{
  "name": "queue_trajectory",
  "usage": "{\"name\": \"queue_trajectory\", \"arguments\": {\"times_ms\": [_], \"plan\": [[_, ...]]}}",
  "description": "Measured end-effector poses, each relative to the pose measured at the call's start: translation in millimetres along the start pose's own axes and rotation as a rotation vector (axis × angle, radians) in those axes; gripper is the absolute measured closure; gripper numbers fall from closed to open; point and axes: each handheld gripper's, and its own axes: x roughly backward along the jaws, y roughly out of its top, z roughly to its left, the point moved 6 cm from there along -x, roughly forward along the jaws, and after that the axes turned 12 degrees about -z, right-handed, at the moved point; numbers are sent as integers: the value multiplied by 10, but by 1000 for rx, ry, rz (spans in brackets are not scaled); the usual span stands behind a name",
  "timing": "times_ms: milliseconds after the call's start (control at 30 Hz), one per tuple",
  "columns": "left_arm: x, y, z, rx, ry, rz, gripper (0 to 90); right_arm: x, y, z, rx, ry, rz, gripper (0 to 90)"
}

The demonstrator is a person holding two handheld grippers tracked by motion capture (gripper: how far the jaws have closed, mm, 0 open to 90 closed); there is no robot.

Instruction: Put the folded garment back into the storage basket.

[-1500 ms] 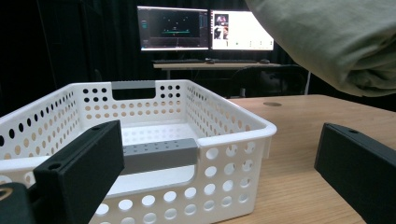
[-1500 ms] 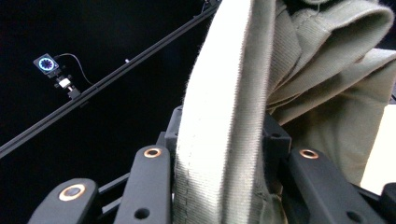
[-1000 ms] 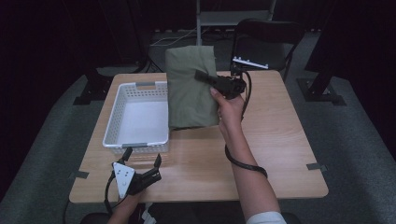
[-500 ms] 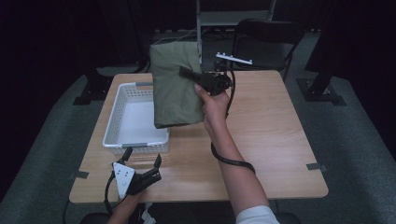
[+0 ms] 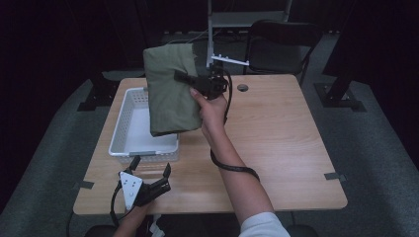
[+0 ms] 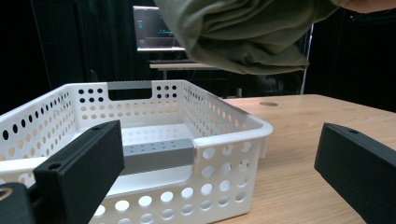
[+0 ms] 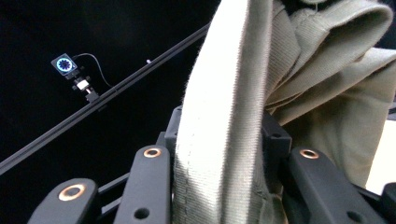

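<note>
A folded olive-green cloth hangs in the air over the right part of a white perforated basket. My right gripper is shut on the cloth's edge and holds it up at arm's length. In the right gripper view the thick folded cloth is pinched between the two black jaws. My left gripper rests low at the table's near left edge, open and holding nothing, pointing at the basket. From there the cloth's underside hangs above the basket's far right corner.
The wooden table has a round cable hole at the back. A black chair and a metal stand are behind the table. Dark floor surrounds it. A lit screen glows in the background.
My right hand has lifted the green cloth off the table and carried it left, so it now hangs over the basket. The left gripper has stayed in place.
</note>
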Motion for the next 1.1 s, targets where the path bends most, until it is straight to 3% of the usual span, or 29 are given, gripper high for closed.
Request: {"name": "queue_trajectory", "arguments": {"times_ms": [467,1100], "plan": [[0,0,-1,1,-2,0,27,-283,-159,94,-43,42,-9,648],[0,0,-3,3,-9,0,27,-570,-355,104,-97,59,-15,646]]}}
